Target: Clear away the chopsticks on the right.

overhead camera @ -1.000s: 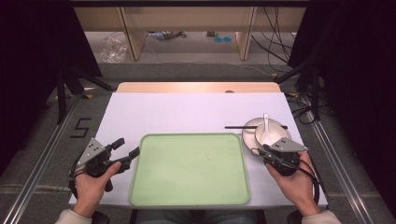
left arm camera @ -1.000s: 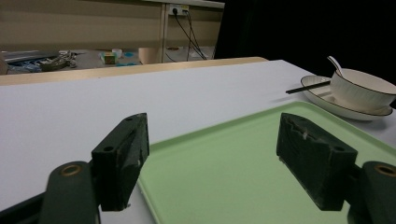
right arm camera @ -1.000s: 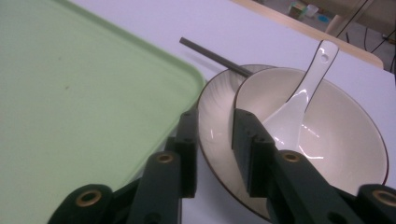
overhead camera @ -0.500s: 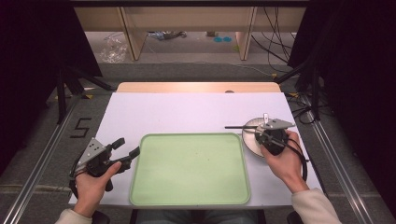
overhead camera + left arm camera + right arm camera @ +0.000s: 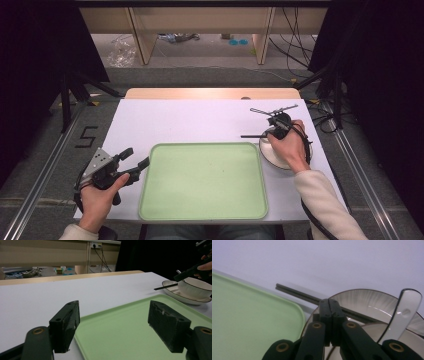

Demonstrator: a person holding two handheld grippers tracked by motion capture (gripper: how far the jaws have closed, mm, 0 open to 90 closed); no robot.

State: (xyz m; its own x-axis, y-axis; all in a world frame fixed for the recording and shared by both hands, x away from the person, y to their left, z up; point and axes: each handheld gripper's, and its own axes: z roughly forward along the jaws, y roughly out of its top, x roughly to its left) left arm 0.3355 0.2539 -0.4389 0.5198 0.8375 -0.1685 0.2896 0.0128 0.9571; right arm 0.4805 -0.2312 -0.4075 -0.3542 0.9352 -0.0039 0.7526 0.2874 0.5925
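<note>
Right tool jaws pressed together, empty, above chopsticks; left tool wide open, empty.

The left hand rests by the left edge of the green tray, holding the left gripper with its jaws wide apart. The right hand is past the tray's far right corner, and the right gripper has its jaws pressed together.

A tray is lying at the near middle of the table. A plate is sitting just right of the tray, carrying a bowl. Chopsticks are resting across the plate's far rim, pointing left. A spoon is leaning in the bowl.
</note>
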